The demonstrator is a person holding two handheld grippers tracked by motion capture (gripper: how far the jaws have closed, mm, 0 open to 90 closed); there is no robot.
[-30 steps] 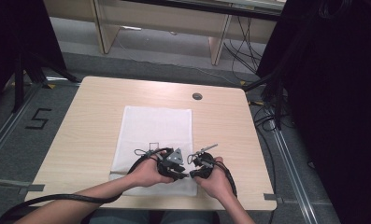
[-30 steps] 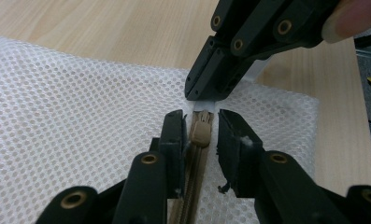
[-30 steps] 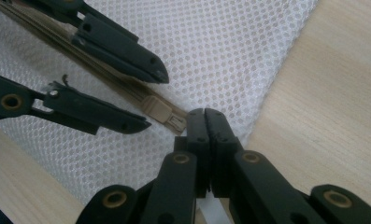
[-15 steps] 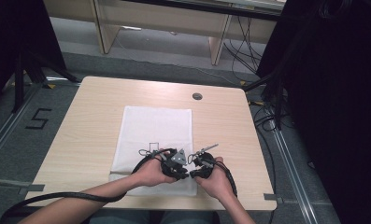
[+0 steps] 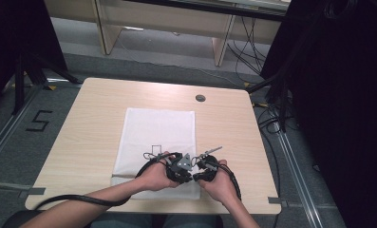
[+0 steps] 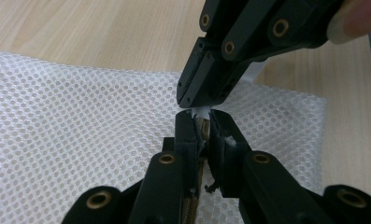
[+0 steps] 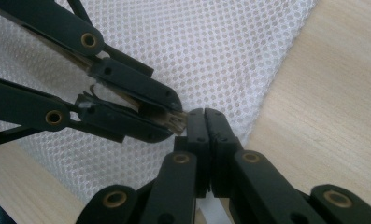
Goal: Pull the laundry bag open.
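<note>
The white tab [image 6: 201, 112] is pinched by the shut right gripper [image 5: 201, 172]; the left gripper [image 5: 175, 172], at its nine o'clock, has just been closing on the mesh bag [image 5: 157, 137]; both grips should be held firm and separated slowly.

readable text: one numeral, "5" [image 5: 38, 122] | carrier: the grey floor [image 5: 15, 156], marked in dark strokes (tape or paint, cannot tell) | place: well to the left of the left hand-held gripper [image 5: 163, 156], beyond the bench [image 5: 89, 137] edge | other writing: none legible
</note>
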